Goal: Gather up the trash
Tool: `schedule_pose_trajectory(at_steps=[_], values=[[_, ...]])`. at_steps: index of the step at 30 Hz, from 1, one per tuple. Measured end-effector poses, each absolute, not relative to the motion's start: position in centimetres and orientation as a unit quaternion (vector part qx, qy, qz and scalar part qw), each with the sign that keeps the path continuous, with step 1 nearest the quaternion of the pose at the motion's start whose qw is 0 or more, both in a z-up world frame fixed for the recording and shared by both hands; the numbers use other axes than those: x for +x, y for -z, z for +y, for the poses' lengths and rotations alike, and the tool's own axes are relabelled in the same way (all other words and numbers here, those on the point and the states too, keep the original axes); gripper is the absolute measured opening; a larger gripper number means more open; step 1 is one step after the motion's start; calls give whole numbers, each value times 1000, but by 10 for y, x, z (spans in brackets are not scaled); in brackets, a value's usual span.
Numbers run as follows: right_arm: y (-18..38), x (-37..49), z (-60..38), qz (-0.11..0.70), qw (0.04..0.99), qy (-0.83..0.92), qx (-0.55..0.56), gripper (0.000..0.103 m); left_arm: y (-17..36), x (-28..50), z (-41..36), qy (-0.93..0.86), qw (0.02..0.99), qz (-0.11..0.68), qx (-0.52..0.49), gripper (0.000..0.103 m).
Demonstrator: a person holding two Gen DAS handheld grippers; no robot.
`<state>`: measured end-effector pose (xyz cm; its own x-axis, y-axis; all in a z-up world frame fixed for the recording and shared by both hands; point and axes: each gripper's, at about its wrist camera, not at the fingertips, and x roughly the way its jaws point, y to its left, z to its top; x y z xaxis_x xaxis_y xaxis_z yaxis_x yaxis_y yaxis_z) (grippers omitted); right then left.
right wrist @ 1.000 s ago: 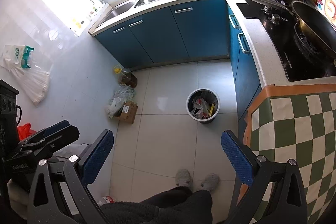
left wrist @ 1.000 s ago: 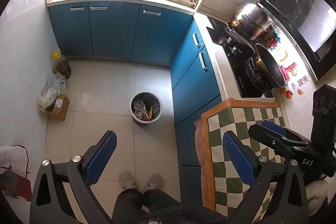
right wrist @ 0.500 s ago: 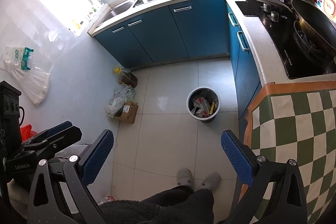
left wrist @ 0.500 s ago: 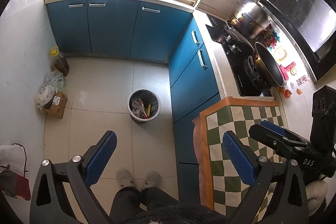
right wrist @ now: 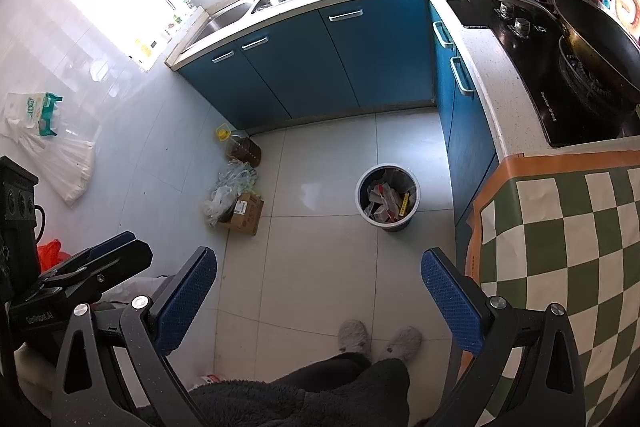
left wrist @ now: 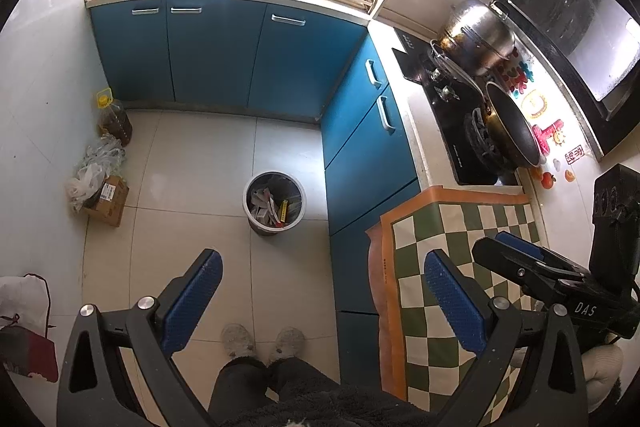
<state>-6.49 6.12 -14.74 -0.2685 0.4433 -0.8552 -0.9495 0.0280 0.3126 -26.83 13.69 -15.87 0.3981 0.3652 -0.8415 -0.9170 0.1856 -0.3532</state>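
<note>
A round waste bin (left wrist: 274,201) (right wrist: 387,195) holding wrappers and paper scraps stands on the tiled floor beside the blue cabinets. My left gripper (left wrist: 322,293) hangs open high above the floor, nothing between its blue pads. My right gripper (right wrist: 318,289) is likewise open and empty; in the left wrist view its jaws look almost together over the checkered cloth (left wrist: 448,247). In the right wrist view the left gripper's body appears at the lower left. Both are well above and short of the bin.
A cardboard box (right wrist: 244,213) with crumpled plastic bags and an oil bottle (right wrist: 242,147) sit by the left wall. A stove with a wok (left wrist: 510,131) and steel pot tops the right counter. The person's slippered feet (right wrist: 378,339) stand below. Sink counter at the back.
Both views have drifted slightly; the bin and floor shift a little in frame. The grippers stay open and empty.
</note>
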Motion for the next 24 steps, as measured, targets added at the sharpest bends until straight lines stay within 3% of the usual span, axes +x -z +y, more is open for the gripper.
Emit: schedule_pose_trajectory(at_steps=[24], values=[[153,-64,59,479,536,-642,-268,103,159,-267,131,-443,710,307,-454,103]])
